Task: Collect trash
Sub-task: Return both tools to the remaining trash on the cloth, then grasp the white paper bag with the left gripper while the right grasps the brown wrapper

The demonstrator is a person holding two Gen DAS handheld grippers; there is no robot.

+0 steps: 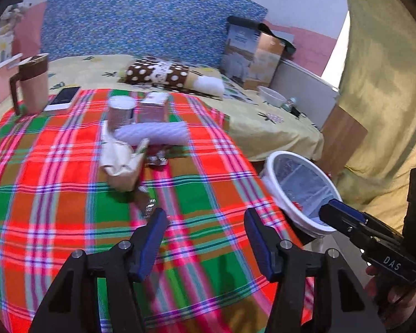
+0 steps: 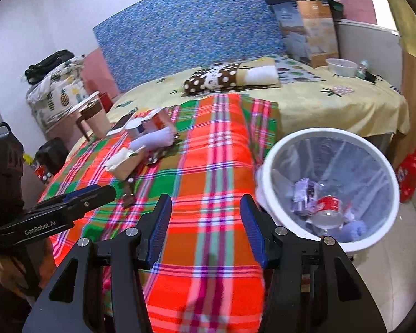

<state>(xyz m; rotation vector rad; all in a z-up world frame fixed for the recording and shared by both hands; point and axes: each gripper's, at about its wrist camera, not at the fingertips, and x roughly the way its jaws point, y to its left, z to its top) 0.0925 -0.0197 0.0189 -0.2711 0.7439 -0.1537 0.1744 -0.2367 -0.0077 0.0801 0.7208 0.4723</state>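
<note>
Trash lies in a cluster on the plaid cloth [image 1: 69, 194]: a crumpled paper bag [image 1: 123, 166], a white ribbed wrapper [image 1: 155, 133], two cups [image 1: 121, 112] and a small dark wrapper [image 1: 145, 204]. The cluster also shows in the right wrist view [image 2: 141, 149]. A white bin [image 2: 328, 188] with a clear liner stands on the floor right of the bed; it holds a red-labelled bottle [image 2: 328, 208] and wrappers. My left gripper [image 1: 205, 222] is open and empty above the cloth, just short of the dark wrapper. My right gripper [image 2: 205, 208] is open and empty beside the bin.
A brown-lidded mug [image 1: 33, 83] and a phone [image 1: 62, 97] sit at the cloth's far left. A dotted pillow [image 1: 163, 76], a cardboard box [image 1: 252, 55] and a white bowl [image 1: 271, 95] lie on the yellow bedsheet. A red bag [image 2: 409, 174] sits on the floor.
</note>
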